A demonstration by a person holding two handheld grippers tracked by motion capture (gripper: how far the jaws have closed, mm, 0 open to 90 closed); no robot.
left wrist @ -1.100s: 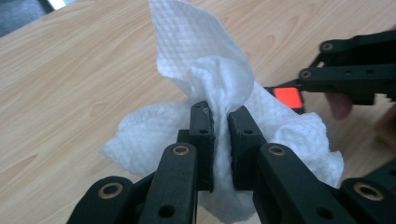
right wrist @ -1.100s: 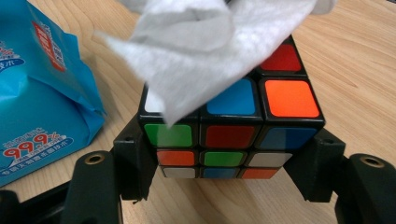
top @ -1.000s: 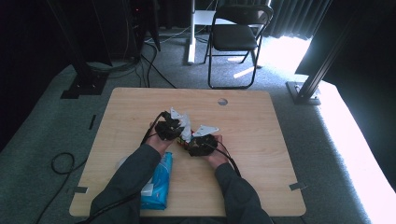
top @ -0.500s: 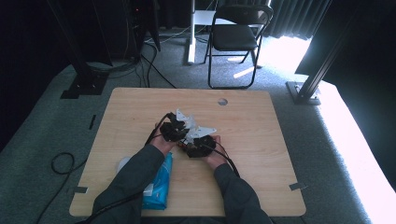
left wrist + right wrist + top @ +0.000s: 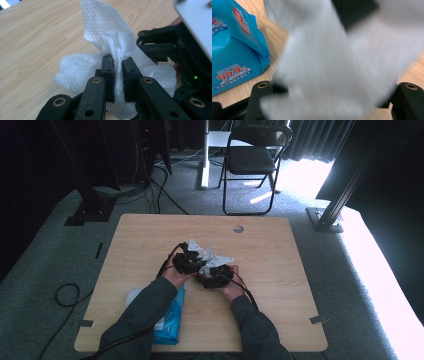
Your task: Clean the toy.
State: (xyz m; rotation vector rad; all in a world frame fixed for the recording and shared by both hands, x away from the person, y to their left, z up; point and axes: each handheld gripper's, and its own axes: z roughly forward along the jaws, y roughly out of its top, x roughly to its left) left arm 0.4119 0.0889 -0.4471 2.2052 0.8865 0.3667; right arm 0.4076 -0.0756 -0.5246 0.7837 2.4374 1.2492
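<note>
Tissue (image 5: 107, 42) sits pinched in the closed left hand-held gripper (image 5: 117, 68), draped over the right hand-held gripper (image 5: 216, 276), state unclear.

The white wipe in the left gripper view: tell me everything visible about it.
The white wipe is a thin, crumpled sheet with a fine embossed dot texture, like soft paper or nonwoven cloth. The left gripper has its jaws shut on a bunched fold of it. One flap stands up above the jaws; others spread left and right over the wooden table. The right gripper view shows it as a white blur.

both grippers (image 5: 200, 264) shifted slightly toward the table's far edge, hands now closer together
</note>
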